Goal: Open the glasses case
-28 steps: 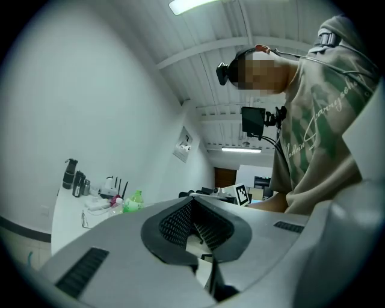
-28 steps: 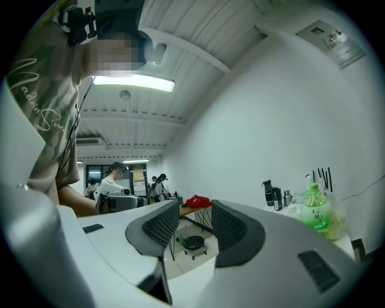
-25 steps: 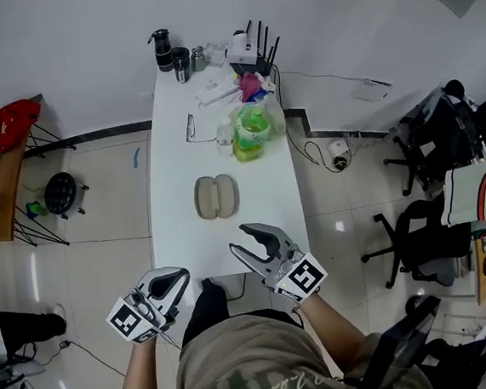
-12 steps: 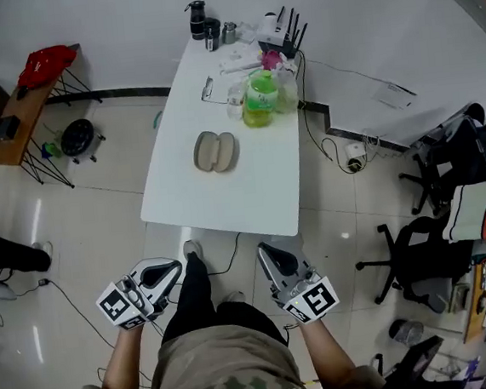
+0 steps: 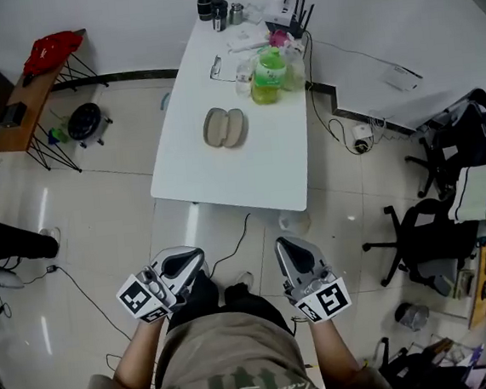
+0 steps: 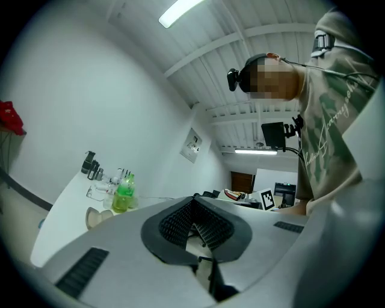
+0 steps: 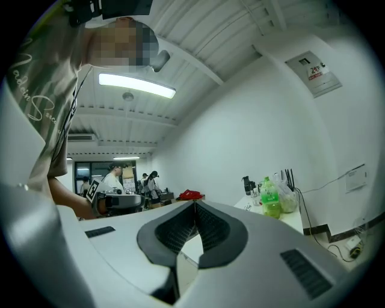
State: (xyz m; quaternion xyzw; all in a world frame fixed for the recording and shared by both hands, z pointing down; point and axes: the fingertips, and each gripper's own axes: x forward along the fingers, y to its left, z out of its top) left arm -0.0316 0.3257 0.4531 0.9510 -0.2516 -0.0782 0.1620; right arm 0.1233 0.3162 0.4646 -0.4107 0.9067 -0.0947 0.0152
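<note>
Far off on the table [image 5: 250, 180], the glasses case [image 5: 224, 127] lies open; near you, your left hand-held gripper [image 5: 195, 256] and right hand-held gripper [image 5: 284, 246] are each pressed together, empty.

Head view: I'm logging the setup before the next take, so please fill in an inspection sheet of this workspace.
Surface: white table on tiled floor.
Job's things: glasses case mid-table, two halves side by side, seemingly open.
Clutter: green bottle, glasses, router at far end.
Grippers: left hand-held gripper and right hand-held gripper both shut, empty, short of the table.
Cables: black cable on floor below near table edge.
Surroundings: office chair, red bag.
</note>
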